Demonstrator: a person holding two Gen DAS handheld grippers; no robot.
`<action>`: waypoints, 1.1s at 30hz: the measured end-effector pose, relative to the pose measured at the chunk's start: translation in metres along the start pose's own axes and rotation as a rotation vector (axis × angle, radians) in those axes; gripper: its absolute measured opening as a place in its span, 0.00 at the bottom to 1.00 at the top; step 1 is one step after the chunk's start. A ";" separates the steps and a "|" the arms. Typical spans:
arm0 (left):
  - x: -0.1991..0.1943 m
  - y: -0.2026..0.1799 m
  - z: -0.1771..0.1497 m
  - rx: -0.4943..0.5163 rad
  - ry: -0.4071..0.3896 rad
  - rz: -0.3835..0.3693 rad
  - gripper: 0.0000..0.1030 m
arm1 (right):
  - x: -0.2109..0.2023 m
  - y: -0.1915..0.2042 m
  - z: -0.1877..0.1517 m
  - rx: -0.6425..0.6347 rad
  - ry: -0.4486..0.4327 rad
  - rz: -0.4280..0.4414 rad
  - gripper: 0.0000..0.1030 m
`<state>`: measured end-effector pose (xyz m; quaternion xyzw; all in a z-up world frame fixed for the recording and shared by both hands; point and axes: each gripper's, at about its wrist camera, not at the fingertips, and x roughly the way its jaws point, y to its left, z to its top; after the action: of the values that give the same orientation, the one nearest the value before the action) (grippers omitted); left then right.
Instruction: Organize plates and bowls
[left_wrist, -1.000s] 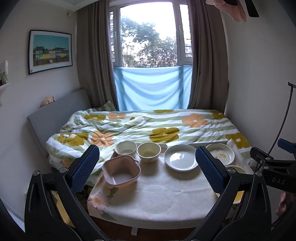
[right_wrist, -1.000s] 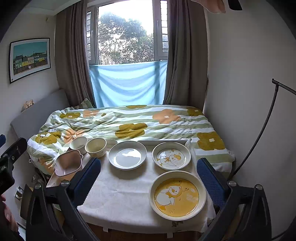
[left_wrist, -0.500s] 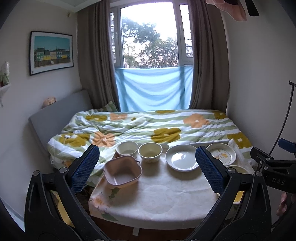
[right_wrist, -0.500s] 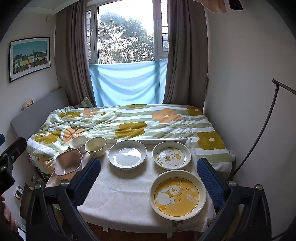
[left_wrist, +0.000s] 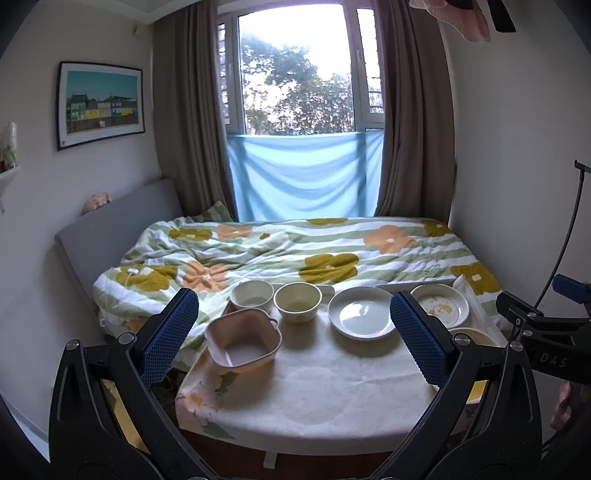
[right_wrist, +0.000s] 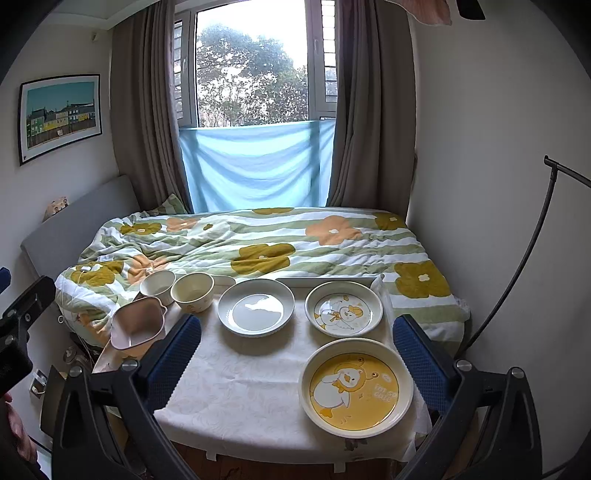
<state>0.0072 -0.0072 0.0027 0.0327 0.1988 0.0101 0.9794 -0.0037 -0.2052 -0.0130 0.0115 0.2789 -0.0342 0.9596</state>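
On the cloth-covered table (right_wrist: 243, 384) stand a pink square bowl (left_wrist: 242, 343) (right_wrist: 137, 328), two cream round bowls (left_wrist: 252, 294) (left_wrist: 297, 301) (right_wrist: 192, 291), a plain white plate (left_wrist: 362, 317) (right_wrist: 256, 312), a small duck plate (right_wrist: 343, 314) (left_wrist: 439, 309) and a large yellow duck plate (right_wrist: 355, 387). My left gripper (left_wrist: 291, 343) is open and empty, above the table's near left part. My right gripper (right_wrist: 295, 354) is open and empty, above the near right part.
A bed with a flowered quilt (left_wrist: 295, 251) lies right behind the table. A wall stands at the right, with a thin black stand (right_wrist: 524, 258) beside it. The window with curtains is at the far end.
Both views have shifted slightly; the dishes sit a little lower and closer in frame. Nothing on the table has moved and both grippers stay open.
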 end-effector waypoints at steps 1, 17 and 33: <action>0.000 0.000 0.000 -0.001 0.000 0.001 1.00 | 0.000 0.000 0.000 0.001 0.000 0.000 1.00; -0.001 0.002 0.000 -0.004 0.003 -0.005 1.00 | 0.000 0.000 0.001 0.001 0.001 0.000 1.00; -0.003 0.005 0.002 -0.001 -0.001 -0.007 1.00 | 0.000 -0.001 0.002 0.001 0.002 0.000 1.00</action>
<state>0.0048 -0.0026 0.0060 0.0316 0.1983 0.0070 0.9796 -0.0028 -0.2060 -0.0118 0.0121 0.2799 -0.0346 0.9593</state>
